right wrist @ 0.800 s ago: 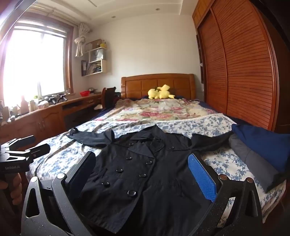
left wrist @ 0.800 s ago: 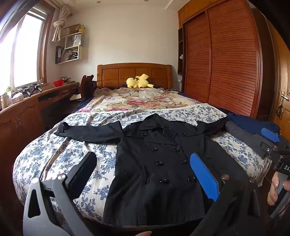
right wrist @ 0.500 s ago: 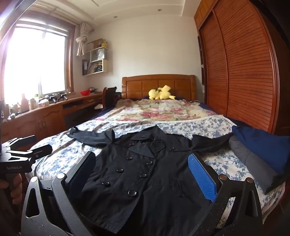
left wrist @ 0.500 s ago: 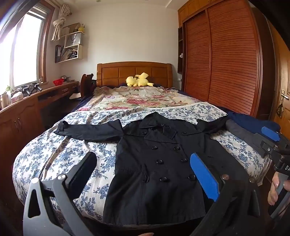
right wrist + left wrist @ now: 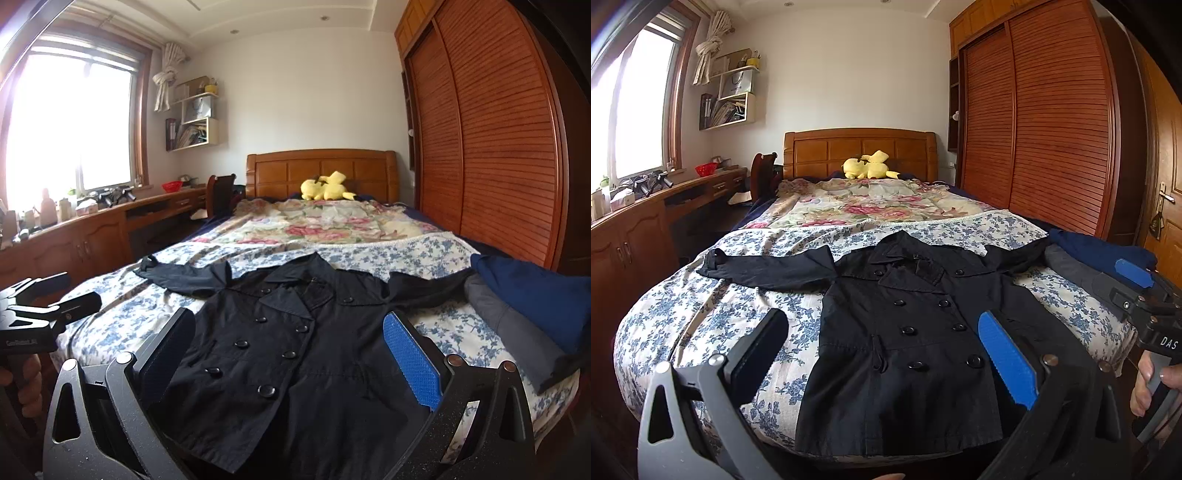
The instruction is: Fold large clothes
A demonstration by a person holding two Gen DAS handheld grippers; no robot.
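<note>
On floral cotton bedding point(image 5: 713, 321), matte black double-breasted coat point(image 5: 905, 332) lies flat.

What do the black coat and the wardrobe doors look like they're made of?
The black coat looks like a thin woven cloth, cotton or a blend, matte, with fine creases and glossy plastic-looking buttons. The wardrobe doors look like reddish-brown wood with a semi-gloss varnish, in horizontal slats; solid or veneer I cannot tell.

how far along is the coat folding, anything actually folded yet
Done: the black coat lies spread flat, front up and buttoned, on the floral bedspread, sleeves out to both sides. In hand: nothing; the left gripper and right gripper are both open and hold no cloth. Left: every fold, since no sleeve or hem is turned in yet.
</note>
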